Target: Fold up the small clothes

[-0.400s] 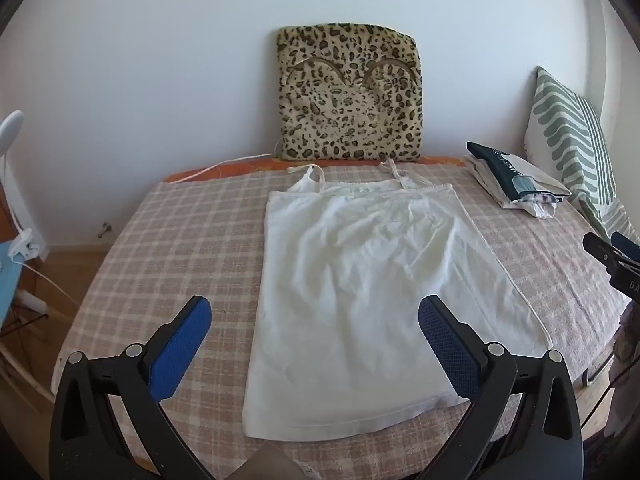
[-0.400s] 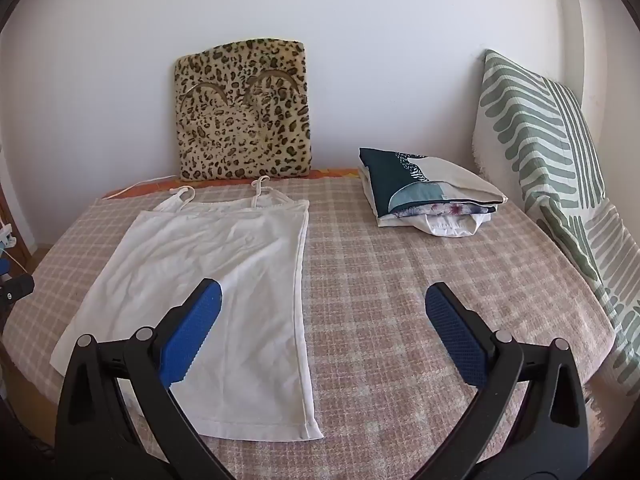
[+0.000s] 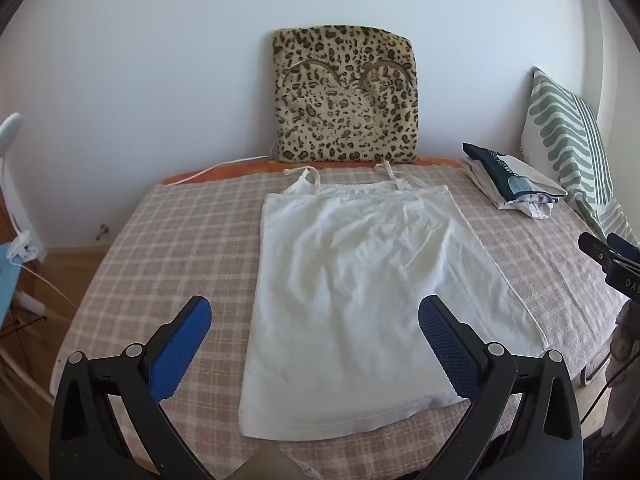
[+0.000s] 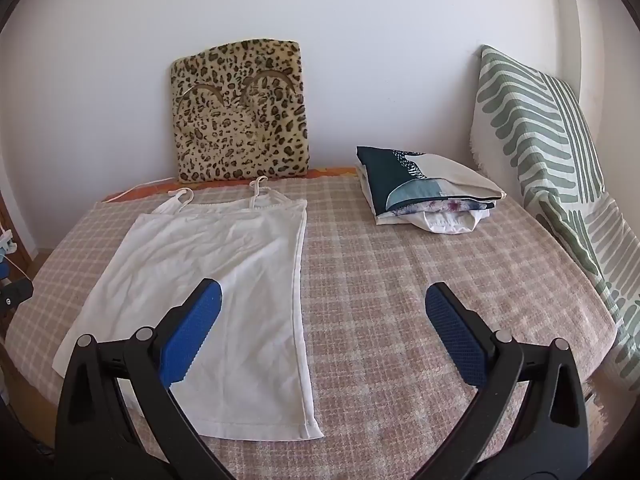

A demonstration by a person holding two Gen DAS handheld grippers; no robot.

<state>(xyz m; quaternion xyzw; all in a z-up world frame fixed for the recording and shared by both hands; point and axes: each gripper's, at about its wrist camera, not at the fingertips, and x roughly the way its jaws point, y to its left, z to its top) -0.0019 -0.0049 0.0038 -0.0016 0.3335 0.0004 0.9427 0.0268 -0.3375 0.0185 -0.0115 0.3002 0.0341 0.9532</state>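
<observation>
A white strappy camisole (image 3: 360, 280) lies flat on the checked bed cover (image 3: 172, 248), straps toward the wall, hem toward me. It also shows in the right wrist view (image 4: 216, 276), left of centre. My left gripper (image 3: 314, 316) is open and empty, held above the hem end. My right gripper (image 4: 322, 304) is open and empty, above the camisole's right edge and the bare cover. The right gripper's tip shows at the right edge of the left wrist view (image 3: 608, 256).
A stack of folded clothes (image 4: 424, 188) sits at the back right of the bed. A leopard-print cushion (image 4: 240, 128) leans on the wall. A green striped pillow (image 4: 552, 152) stands at the right. A white lamp and cables (image 3: 16, 208) are left of the bed.
</observation>
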